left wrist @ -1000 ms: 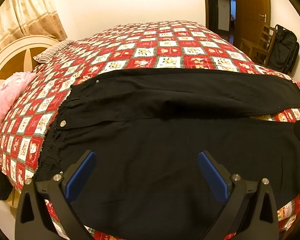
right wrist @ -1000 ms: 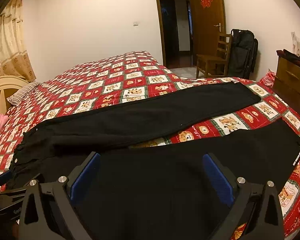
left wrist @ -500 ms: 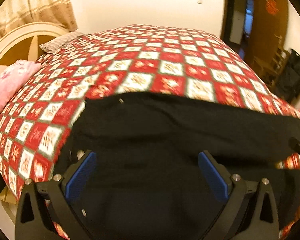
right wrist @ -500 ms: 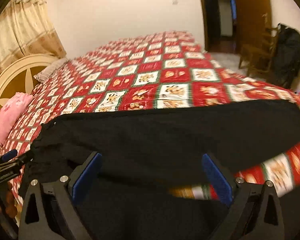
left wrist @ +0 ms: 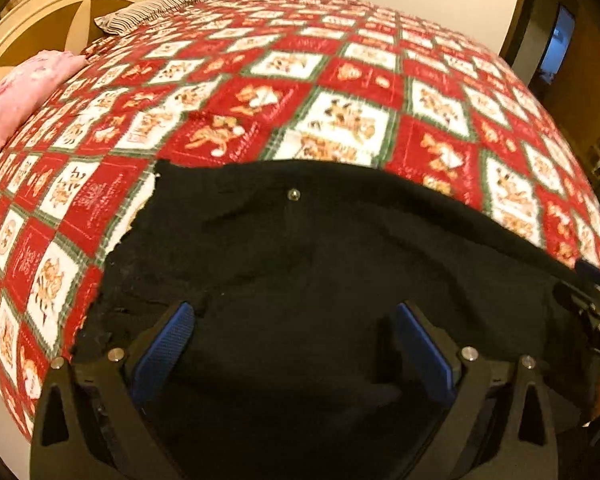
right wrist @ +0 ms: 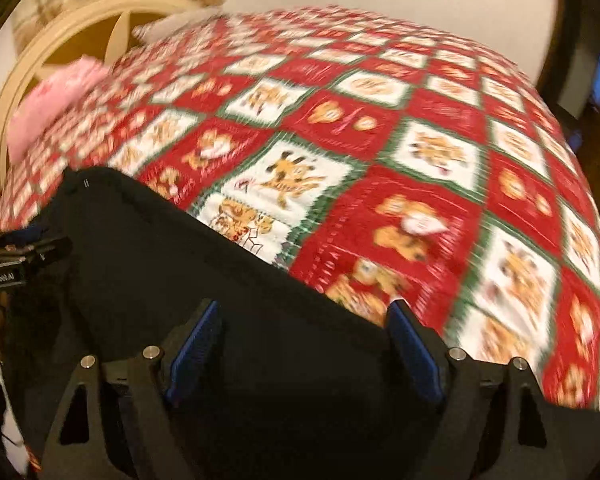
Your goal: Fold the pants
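Lying across quilt (left wrist: 352, 120) — black pants (left wrist: 300, 264); left tool (left wrist: 296, 344) spread, right tool (right wrist: 304, 340) narrowing, pinching nothing.

Both tools (left wrist: 294, 346) (right wrist: 304, 340) down-tilted, agape

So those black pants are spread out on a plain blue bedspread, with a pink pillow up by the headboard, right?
Not plain blue: the left wrist view shows the bedspread is a red and white patchwork print. The black pants do lie on it, with the pink pillow by the headboard.
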